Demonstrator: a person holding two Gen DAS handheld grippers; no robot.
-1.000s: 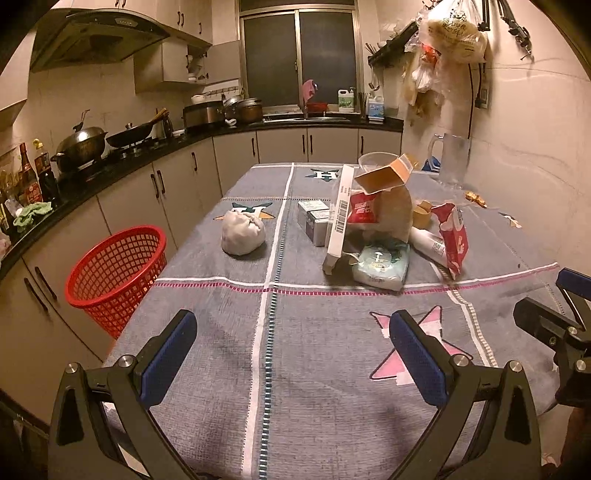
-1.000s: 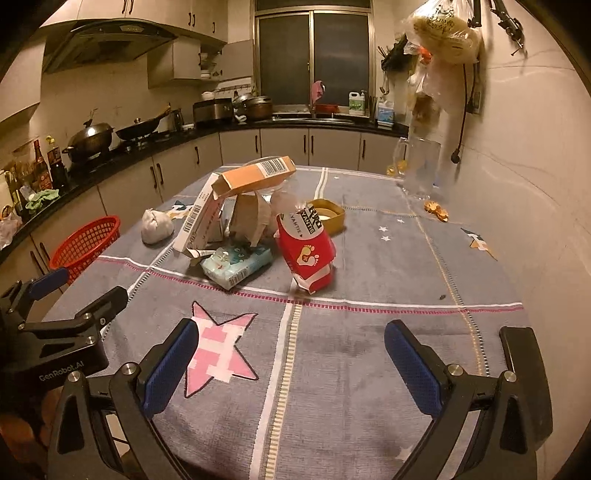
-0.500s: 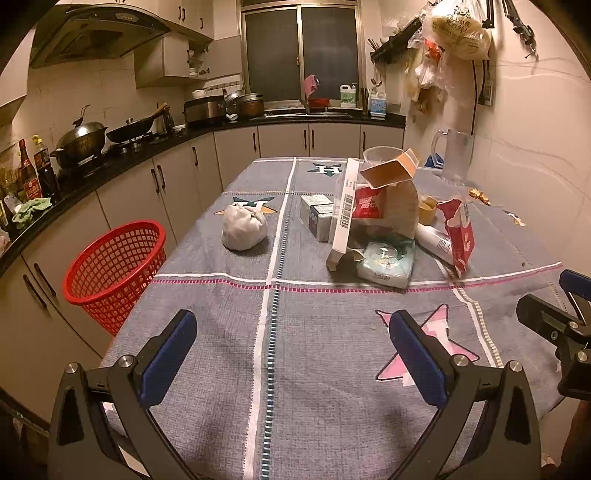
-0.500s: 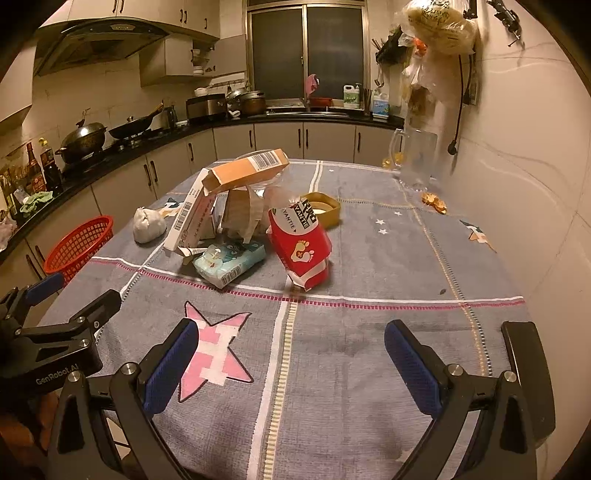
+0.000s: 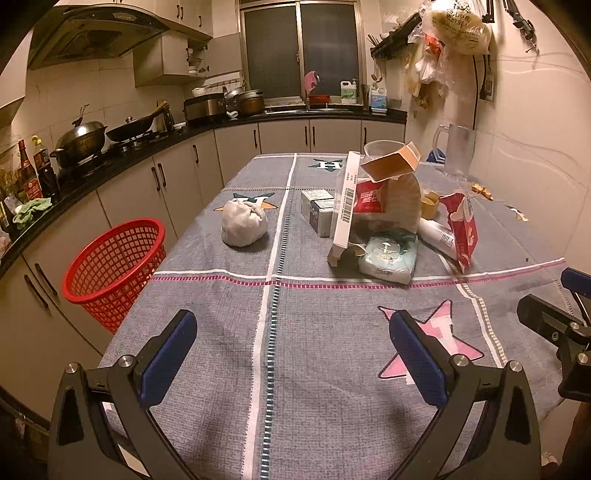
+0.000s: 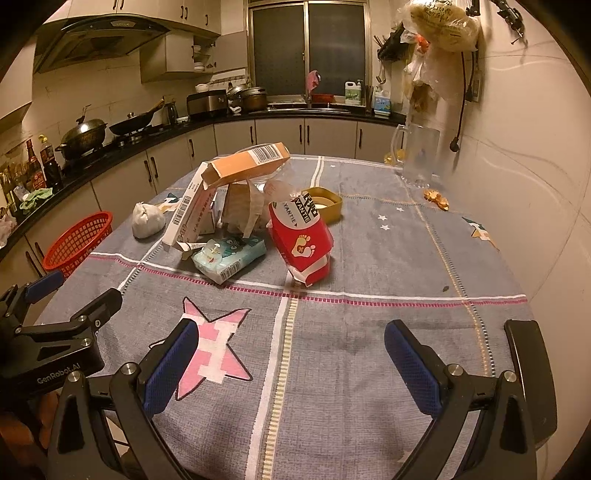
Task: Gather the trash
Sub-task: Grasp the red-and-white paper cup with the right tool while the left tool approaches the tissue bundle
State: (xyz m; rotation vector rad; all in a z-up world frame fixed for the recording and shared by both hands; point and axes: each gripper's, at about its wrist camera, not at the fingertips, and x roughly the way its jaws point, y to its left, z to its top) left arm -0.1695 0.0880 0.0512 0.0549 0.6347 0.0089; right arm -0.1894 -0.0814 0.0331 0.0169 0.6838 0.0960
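A heap of trash sits mid-table: a long white carton (image 5: 345, 206) leaning, an orange box (image 6: 247, 164) on top, a red packet (image 6: 301, 245), a pale blue tissue pack (image 5: 388, 254), two small boxes (image 5: 319, 214), and a knotted grey bag (image 5: 243, 223) apart to the left. The red mesh basket (image 5: 110, 266) stands on the floor left of the table. My left gripper (image 5: 293, 360) is open over the near table edge, empty. My right gripper (image 6: 290, 362) is also open and empty, well short of the heap.
The grey star-patterned tablecloth (image 5: 280, 369) covers the table. A clear jug (image 6: 419, 155) and gold wrappers (image 6: 436, 197) sit at the far right by the wall. Kitchen counters with a wok (image 5: 129, 129) run along the left. Bags (image 6: 439, 22) hang on the right wall.
Both grippers have drifted slightly back and up from the heap; the trash looks a little farther away. Neither gripper's opening has altered and nothing on the table moved.
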